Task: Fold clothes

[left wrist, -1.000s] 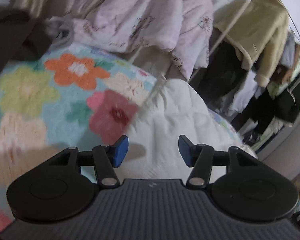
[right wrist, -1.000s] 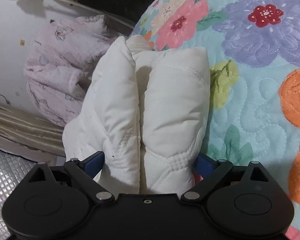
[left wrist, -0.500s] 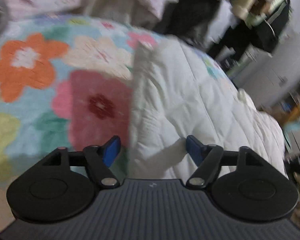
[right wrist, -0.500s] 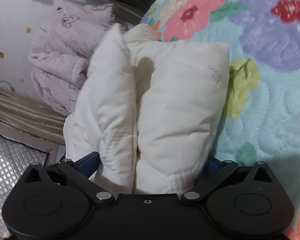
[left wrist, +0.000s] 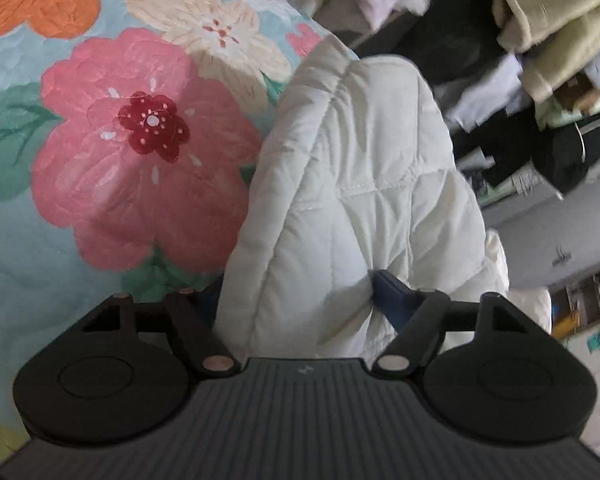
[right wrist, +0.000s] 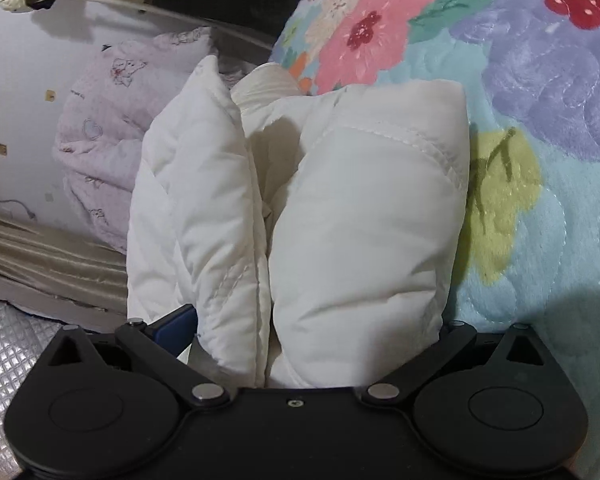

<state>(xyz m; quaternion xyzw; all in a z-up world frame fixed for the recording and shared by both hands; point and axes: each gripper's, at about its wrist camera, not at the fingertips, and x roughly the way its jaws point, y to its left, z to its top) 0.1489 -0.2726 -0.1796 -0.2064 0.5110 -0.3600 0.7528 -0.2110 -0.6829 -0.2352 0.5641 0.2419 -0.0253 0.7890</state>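
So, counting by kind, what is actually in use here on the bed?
White quilted garment: 1
Floral bedspread: 1
Grippers: 2 (left gripper, jaws closing with the garment between them; right gripper, clamped on the same garment)
Total: 4

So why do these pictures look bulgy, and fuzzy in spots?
Left wrist view: fisheye bending curves the flowered quilt; the hanging clothes at right are smeared. Right wrist view: same bulge, sharp white padded garment, dim shadow in the lower right corner.
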